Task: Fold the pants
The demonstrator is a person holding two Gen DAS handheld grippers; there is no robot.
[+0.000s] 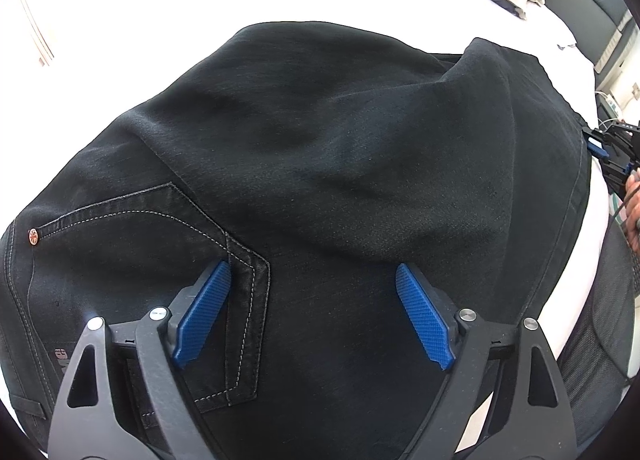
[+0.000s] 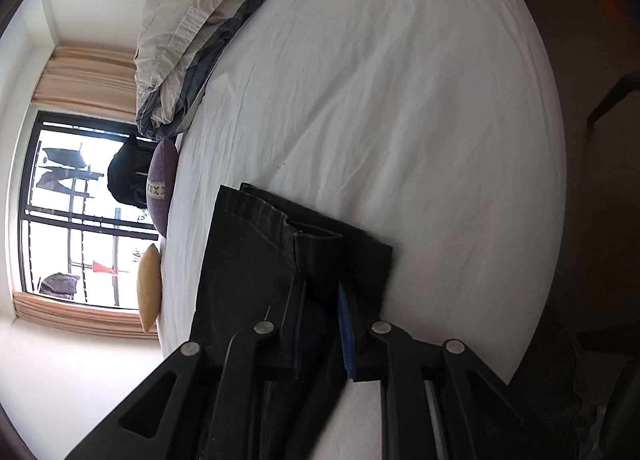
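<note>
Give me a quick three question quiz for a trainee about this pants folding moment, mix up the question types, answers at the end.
1. True or false: the left tongs are clamped on the pants.
2. Which tongs grip the cloth? A) left B) right C) neither
3. Fill in: the pants lie on a white ____.

Key
1. False. The left tongs are open, their blue pads spread above the denim by the back pocket.
2. B. The right tongs are shut on a pants edge.
3. Bed; the sheet spreads past the pants, with a crumpled duvet at the far end.
</note>
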